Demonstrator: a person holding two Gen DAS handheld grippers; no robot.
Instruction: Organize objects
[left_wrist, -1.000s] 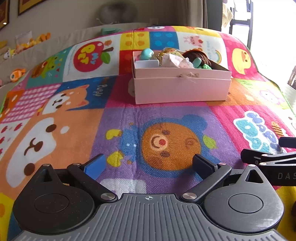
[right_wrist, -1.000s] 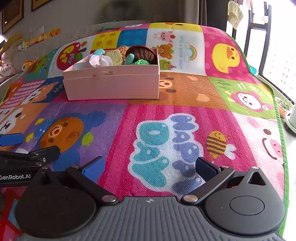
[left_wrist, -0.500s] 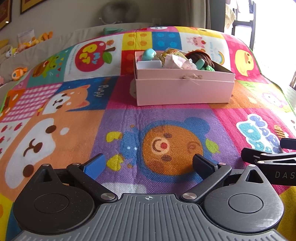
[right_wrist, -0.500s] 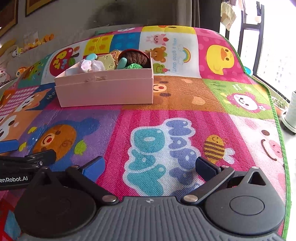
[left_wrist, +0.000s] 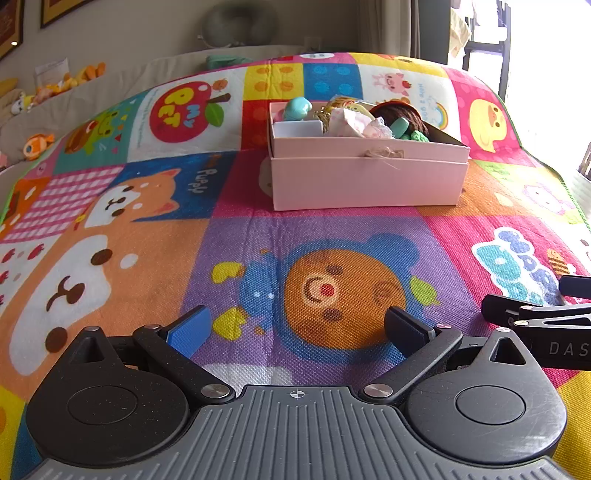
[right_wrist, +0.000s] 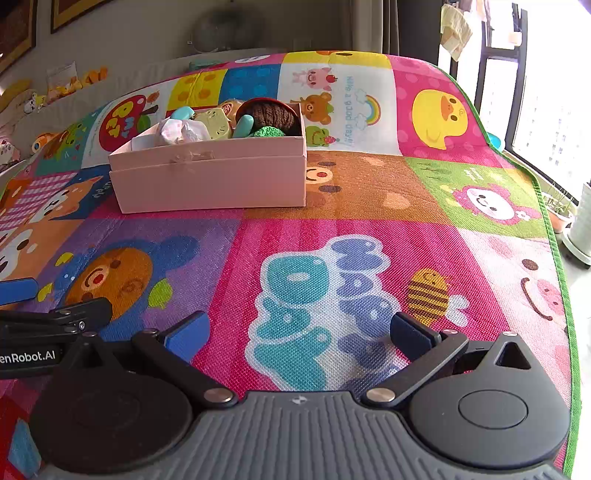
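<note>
Pink box (left_wrist: 369, 181) full of small toys (right_wrist: 229, 123) sits far on play mat (left_wrist: 147, 266). Left gripper (left_wrist: 295, 326) and right gripper (right_wrist: 299, 332) both wide apart, holding nothing, near edge. Looks like start: next, reach forward to box, pick one toy

Right tongs (right_wrist: 298, 332) spread wide over play mat (right_wrist: 369, 192), pink box (right_wrist: 210, 181) filled with toys

A home living room: cartoon play mat (right_wrist: 369, 192) on the floor, plush toys (left_wrist: 37, 142) along the sofa (left_wrist: 155, 74).
</note>
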